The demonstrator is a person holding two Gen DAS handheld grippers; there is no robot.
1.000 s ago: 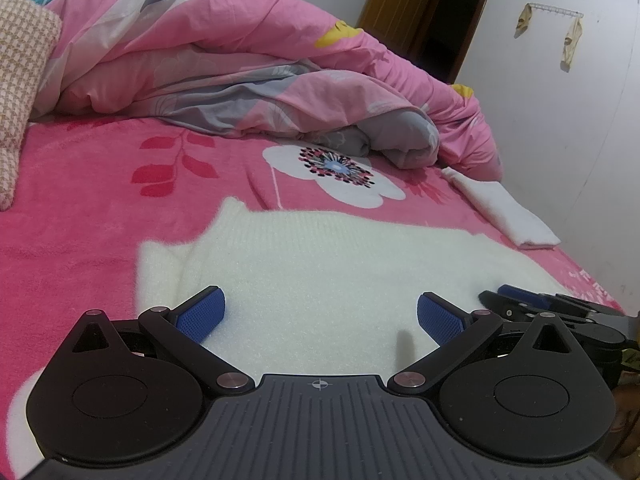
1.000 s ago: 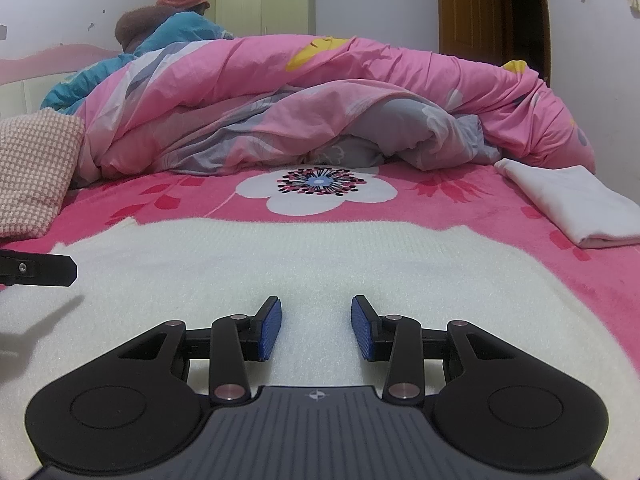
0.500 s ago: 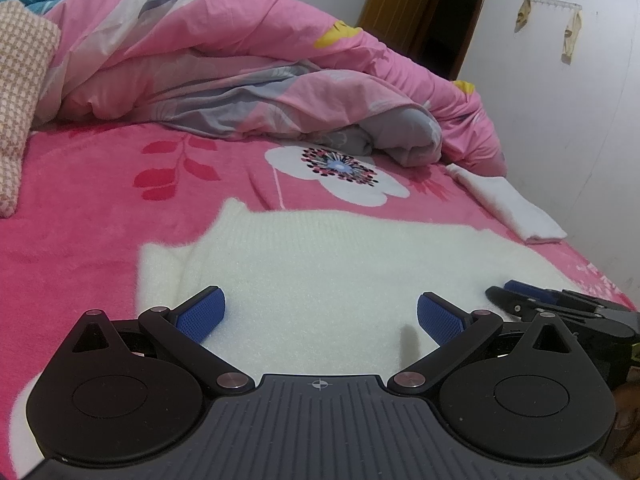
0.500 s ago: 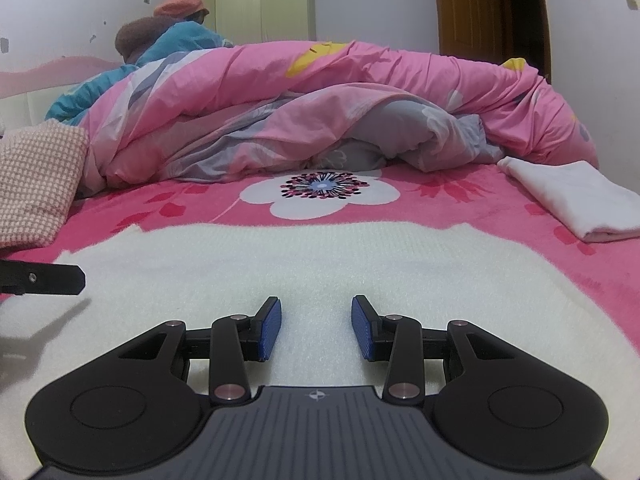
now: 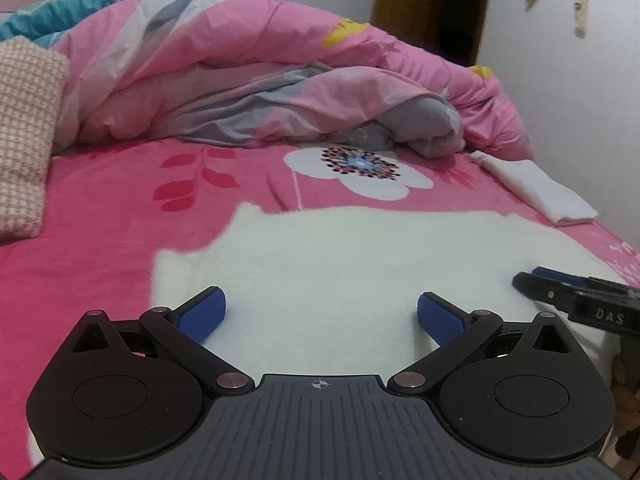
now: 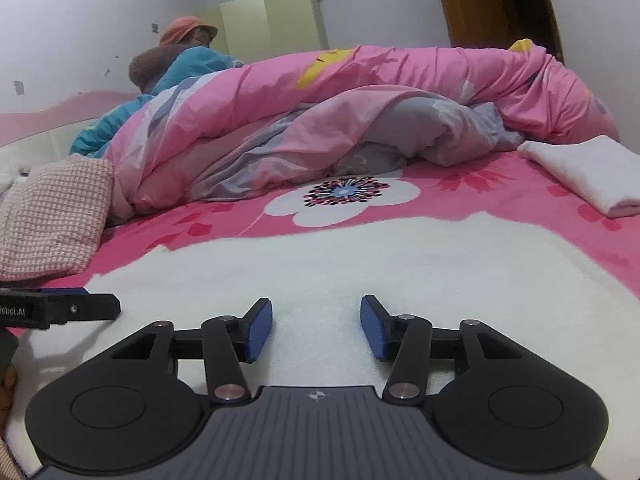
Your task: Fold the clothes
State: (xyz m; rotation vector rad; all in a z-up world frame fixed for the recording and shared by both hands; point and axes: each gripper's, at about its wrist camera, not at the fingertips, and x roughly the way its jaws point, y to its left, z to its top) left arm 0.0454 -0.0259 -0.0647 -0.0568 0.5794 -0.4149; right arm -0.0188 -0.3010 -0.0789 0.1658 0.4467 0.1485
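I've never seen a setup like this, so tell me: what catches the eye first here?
First, the big white fluffy garment spread flat on the pink flowered bedsheet, right before both grippers. The left gripper is wide open above it; the right gripper is opening, with nothing pinched. Behind, a crumpled pink duvet fills the bed's far side.

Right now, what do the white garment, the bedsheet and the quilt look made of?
White garment: fuzzy knit or fleece, matte; napped, soft-edged surface. Bedsheet: plush printed fabric, probably fleece; flat, low sheen. Quilt: smooth woven cover, likely cotton or polyester, padded; crisp creases, slight sheen.
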